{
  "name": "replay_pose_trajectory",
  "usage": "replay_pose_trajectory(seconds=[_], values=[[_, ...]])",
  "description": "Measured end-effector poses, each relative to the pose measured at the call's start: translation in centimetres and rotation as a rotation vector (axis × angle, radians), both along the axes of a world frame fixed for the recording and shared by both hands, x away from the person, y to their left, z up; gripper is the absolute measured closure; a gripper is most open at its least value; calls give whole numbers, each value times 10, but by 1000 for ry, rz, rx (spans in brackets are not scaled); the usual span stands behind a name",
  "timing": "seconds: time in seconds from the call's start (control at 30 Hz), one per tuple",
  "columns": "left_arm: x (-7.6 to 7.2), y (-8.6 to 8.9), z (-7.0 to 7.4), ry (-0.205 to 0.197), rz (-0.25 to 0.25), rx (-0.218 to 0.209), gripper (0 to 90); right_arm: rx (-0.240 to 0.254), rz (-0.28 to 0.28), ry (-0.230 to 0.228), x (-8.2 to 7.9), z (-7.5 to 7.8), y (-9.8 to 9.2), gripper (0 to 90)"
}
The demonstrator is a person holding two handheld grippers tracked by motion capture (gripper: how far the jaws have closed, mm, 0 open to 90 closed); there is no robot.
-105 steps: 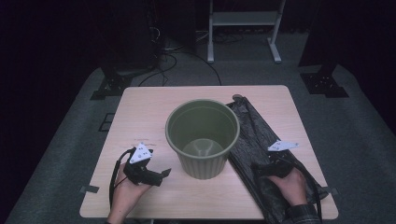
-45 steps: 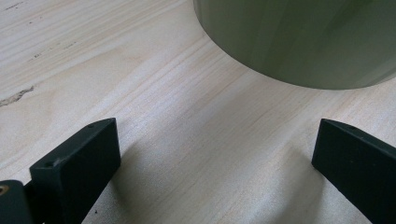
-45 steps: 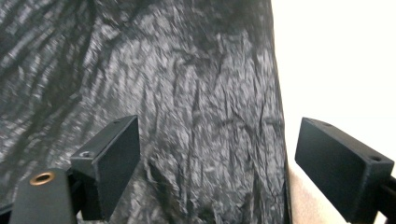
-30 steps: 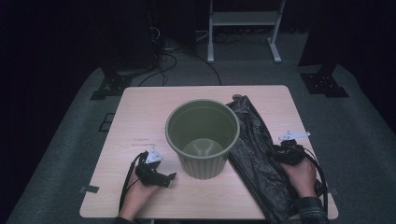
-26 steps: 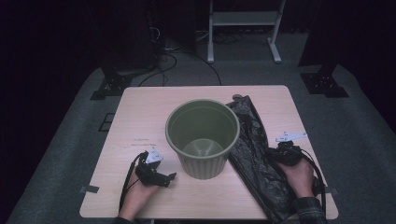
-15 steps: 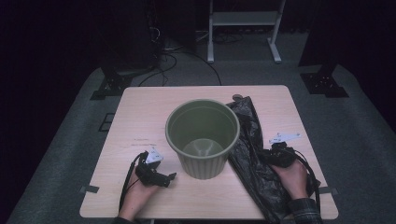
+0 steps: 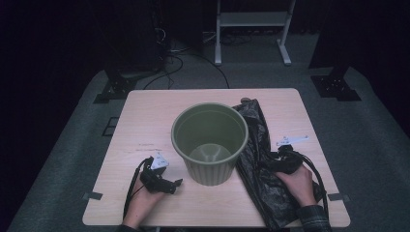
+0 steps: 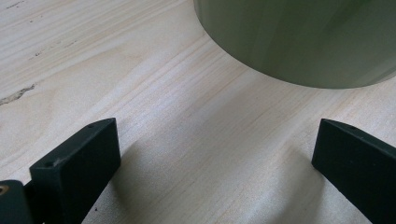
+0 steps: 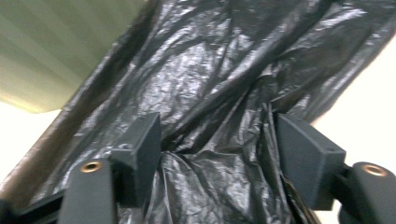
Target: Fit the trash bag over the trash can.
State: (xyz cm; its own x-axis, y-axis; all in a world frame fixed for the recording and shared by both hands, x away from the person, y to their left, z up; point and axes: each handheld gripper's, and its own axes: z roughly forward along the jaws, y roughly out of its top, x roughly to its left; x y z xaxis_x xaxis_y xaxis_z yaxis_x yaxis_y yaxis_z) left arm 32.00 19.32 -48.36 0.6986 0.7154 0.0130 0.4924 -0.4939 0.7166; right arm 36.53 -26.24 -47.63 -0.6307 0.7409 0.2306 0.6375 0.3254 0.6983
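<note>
A crumpled, glossy black plastic bag (image 7: 261, 159) lies against the green bucket (image 7: 210, 142); the right gripper (image 9: 217, 154) seemingly straddles a fold, jaws apart; the left gripper (image 8: 212, 158) rests wide open on the table (image 7: 145, 121).

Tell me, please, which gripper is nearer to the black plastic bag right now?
The right gripper. Its jaws are down on the black plastic bag, straddling a fold. The left gripper rests on the table across the green bin from the bag, jaws open.
</note>
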Motion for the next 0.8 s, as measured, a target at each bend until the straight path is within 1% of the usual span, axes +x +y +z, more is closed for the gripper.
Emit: replay_pose_trajectory(seconds=[0.03, 0.07, 0.17, 0.2, 0.23, 0.27, 0.3, 0.37, 0.4, 0.47, 0.5, 0.6, 0.73, 0.77, 0.8], values=[[0, 0, 0, 0, 0, 0, 0, 0, 0, 0, 0, 0, 0, 298], [0, 0, 0, 0, 0, 0, 0, -6, 12, 3, 1, 0, 5, 275], [0, 0, 0, 0, 0, 0, 0, -10, 22, -2, 1, 0, 10, 265], [0, 0, 0, 0, 0, 0, 0, -14, 32, -5, 2, 0, 17, 261], [0, 0, 0, 0, 0, 1, 0, -15, 37, -7, 2, 0, 20, 257], [0, 0, 0, 0, 0, 1, 0, -15, 37, -7, 2, 0, 20, 257], [0, 0, 0, -1, 0, 0, 0, -19, 43, -8, 3, 0, 27, 253], [0, 0, 0, -1, -1, 0, 0, -26, 48, -13, 4, 0, 33, 241], [0, 0, 0, -1, -1, 0, 0, -26, 48, -13, 4, 0, 33, 241], [0, 0, 0, -1, -1, 0, 0, -30, 52, -19, 4, 0, 39, 235], [-1, 0, 0, 0, -1, 0, 0, -31, 45, -21, 5, -1, 45, 219], [-1, 0, 0, 0, -1, 0, 0, -28, 35, -25, 6, -1, 50, 200], [-1, 0, 0, -1, -1, 0, 0, -25, 32, -36, 6, -2, 56, 198], [-1, 0, 0, 0, -1, 0, 0, -45, 27, -54, 5, -3, 61, 198], [-1, 0, 0, 0, 0, 0, 0, -45, 27, -54, 5, -3, 61, 198]])
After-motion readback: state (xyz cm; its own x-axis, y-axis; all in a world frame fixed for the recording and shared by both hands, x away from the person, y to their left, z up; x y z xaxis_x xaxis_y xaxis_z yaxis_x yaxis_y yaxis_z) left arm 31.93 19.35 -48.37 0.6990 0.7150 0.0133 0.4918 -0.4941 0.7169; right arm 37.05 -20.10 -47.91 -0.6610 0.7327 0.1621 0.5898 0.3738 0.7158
